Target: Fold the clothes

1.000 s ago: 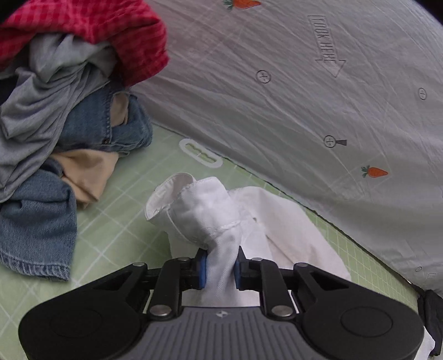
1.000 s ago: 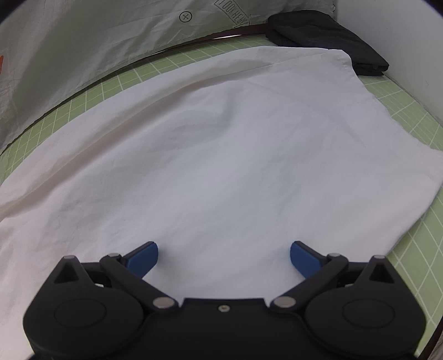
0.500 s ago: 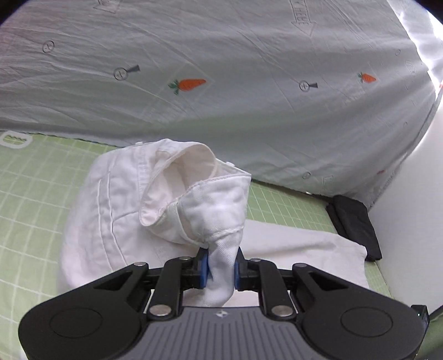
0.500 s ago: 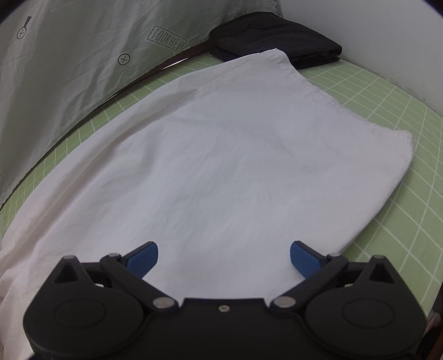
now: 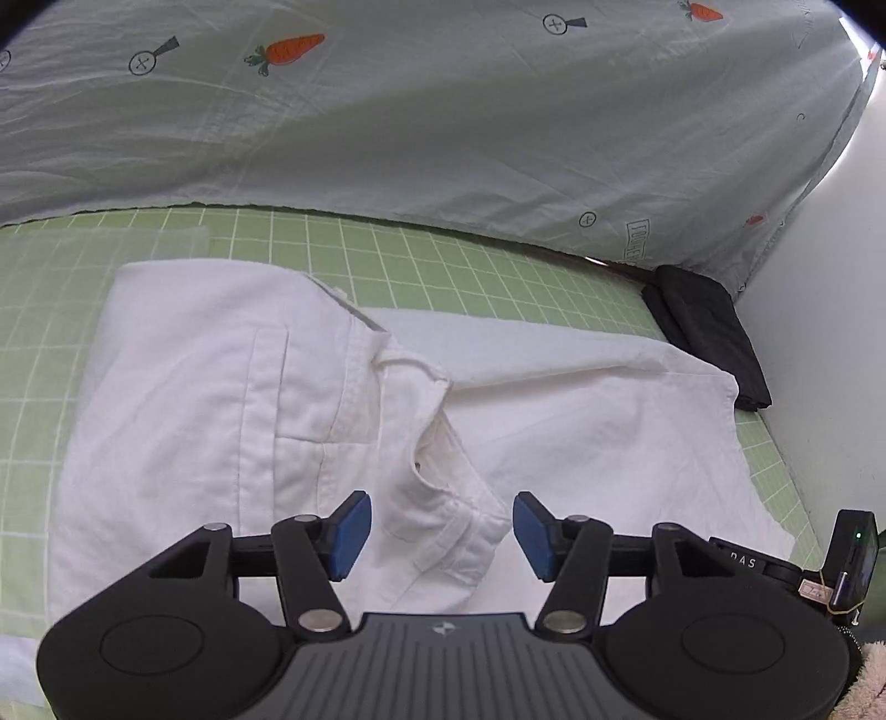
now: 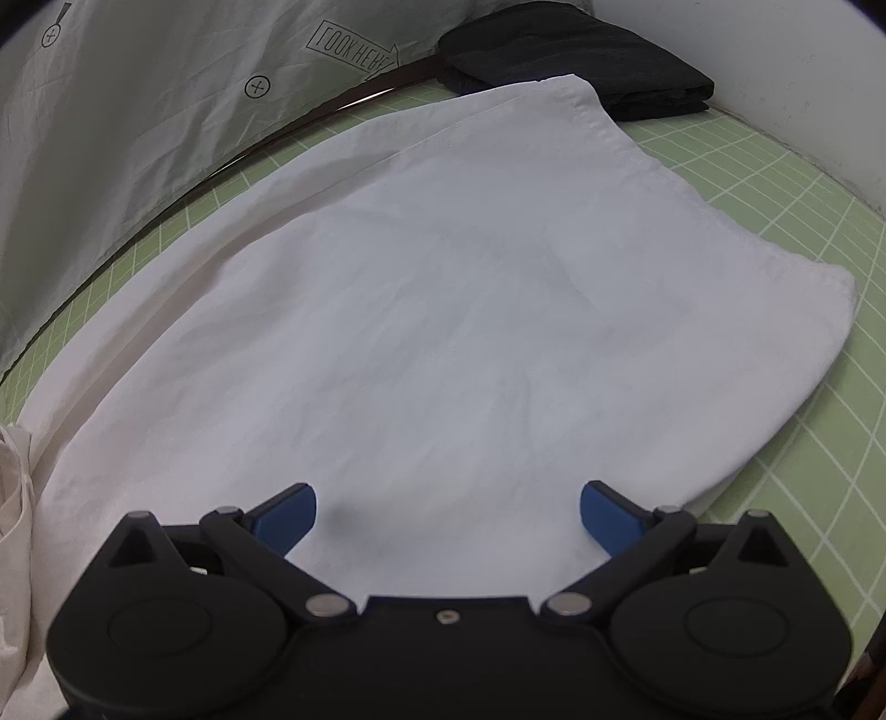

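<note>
The left gripper [image 5: 437,531] has just let go of the soft, limp white shirt [image 5: 221,421], the right gripper [image 6: 447,518] hangs open over it; grab hems next

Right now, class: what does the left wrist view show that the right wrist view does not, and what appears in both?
Only the left wrist view shows the shirt's cuff lying between the open left gripper, whose jaws have just been opening, and an orange carrot print. Only the right wrist view shows the open right gripper and the shirt's hem corner. Both show the white shirt, black folded garment and green grid mat.
</note>
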Demonstrator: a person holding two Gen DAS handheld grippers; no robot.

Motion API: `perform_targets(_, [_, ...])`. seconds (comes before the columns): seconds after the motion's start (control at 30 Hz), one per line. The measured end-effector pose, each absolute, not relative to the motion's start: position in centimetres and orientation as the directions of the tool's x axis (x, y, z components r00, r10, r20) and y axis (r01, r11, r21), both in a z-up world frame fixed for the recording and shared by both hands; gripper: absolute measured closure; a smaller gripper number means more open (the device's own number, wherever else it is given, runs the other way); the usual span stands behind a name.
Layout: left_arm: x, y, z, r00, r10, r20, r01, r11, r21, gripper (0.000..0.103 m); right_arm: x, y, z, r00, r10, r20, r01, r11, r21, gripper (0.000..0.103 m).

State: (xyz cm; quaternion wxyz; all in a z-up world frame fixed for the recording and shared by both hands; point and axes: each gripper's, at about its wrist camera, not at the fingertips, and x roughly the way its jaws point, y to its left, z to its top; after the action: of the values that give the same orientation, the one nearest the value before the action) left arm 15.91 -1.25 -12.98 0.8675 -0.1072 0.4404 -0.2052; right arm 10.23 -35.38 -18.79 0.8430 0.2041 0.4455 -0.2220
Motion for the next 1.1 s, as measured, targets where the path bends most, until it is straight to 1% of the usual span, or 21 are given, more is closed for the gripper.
perform_targets(0.07, [16.0,-0.4,-11.7,0.581,-0.412,-0.702,0.239,0.911,-0.337,0.033,10.3,-35.2,-18.9,0.502,-0.200,-0.841,0.551,0.824,0.133,0.000])
perform_targets(0.13, [16.2,0.6,-11.3,0.614,-0.340,-0.712,0.191,0.939,-0.285,0.031,10.4,-34.9,-19.0,0.496,-0.211,-0.842,0.543,0.832,0.111,0.000])
perform_targets(0.2, [17.0,1.3,-11.8,0.612,-0.259,-0.747,0.134,0.965,-0.224,0.031,10.5,-34.6,-19.0,0.488,-0.223,-0.844,0.535,0.840,0.088,0.000])
perform_targets(0.27, [17.7,1.7,-12.9,0.594,-0.161,-0.788,0.083,0.987,-0.139,0.031,10.6,-34.4,-19.0,0.483,-0.232,-0.845,0.528,0.847,0.070,0.000])
perform_targets(0.33, [18.3,1.5,-14.0,0.586,-0.078,-0.807,0.076,0.996,-0.042,0.031,10.7,-34.3,-19.1,0.481,-0.236,-0.845,0.523,0.850,0.060,0.000])
perform_targets(0.37, [18.4,1.3,-14.5,0.583,-0.065,-0.810,0.091,0.996,-0.014,0.031,10.7,-34.3,-19.1,0.480,-0.237,-0.845,0.521,0.851,0.058,0.000])
perform_targets(0.47, [18.9,0.2,-15.5,0.562,-0.074,-0.824,0.124,0.992,-0.004,0.029,10.8,-34.1,-19.2,0.474,-0.243,-0.846,0.516,0.856,0.043,0.000])
perform_targets(0.57, [18.9,-2.0,-15.8,0.561,-0.090,-0.823,0.184,0.983,0.018,0.022,11.1,-33.9,-19.3,0.465,-0.249,-0.850,0.510,0.860,0.028,0.000])
perform_targets(0.6, [18.8,-2.9,-15.8,0.562,-0.095,-0.821,0.207,0.978,0.028,0.022,11.2,-33.9,-19.3,0.464,-0.248,-0.850,0.508,0.861,0.026,0.000])
perform_targets(0.73, [17.5,-5.9,-15.8,0.583,-0.080,-0.809,0.311,0.941,0.131,0.020,11.2,-34.0,-19.2,0.466,-0.240,-0.852,0.495,0.868,0.027,0.000])
perform_targets(0.77, [17.4,-6.3,-16.2,0.580,-0.071,-0.811,0.316,0.938,0.144,0.017,11.1,-34.0,-19.2,0.468,-0.237,-0.851,0.490,0.871,0.027,0.000])
perform_targets(0.83, [17.4,-6.8,-17.1,0.569,-0.055,-0.821,0.320,0.934,0.159,0.016,11.0,-34.1,-19.2,0.475,-0.230,-0.849,0.476,0.879,0.029,0.000])
perform_targets(0.93, [17.9,-6.6,-18.6,0.542,-0.046,-0.839,0.288,0.948,0.134,0.013,11.1,-34.2,-19.2,0.483,-0.219,-0.848,0.454,0.890,0.029,0.000])
perform_targets(1.1, [18.4,-6.1,-19.6,0.516,-0.014,-0.856,0.214,0.970,0.113,0.001,11.1,-34.7,-19.0,0.494,-0.186,-0.849,0.404,0.914,0.035,0.000])
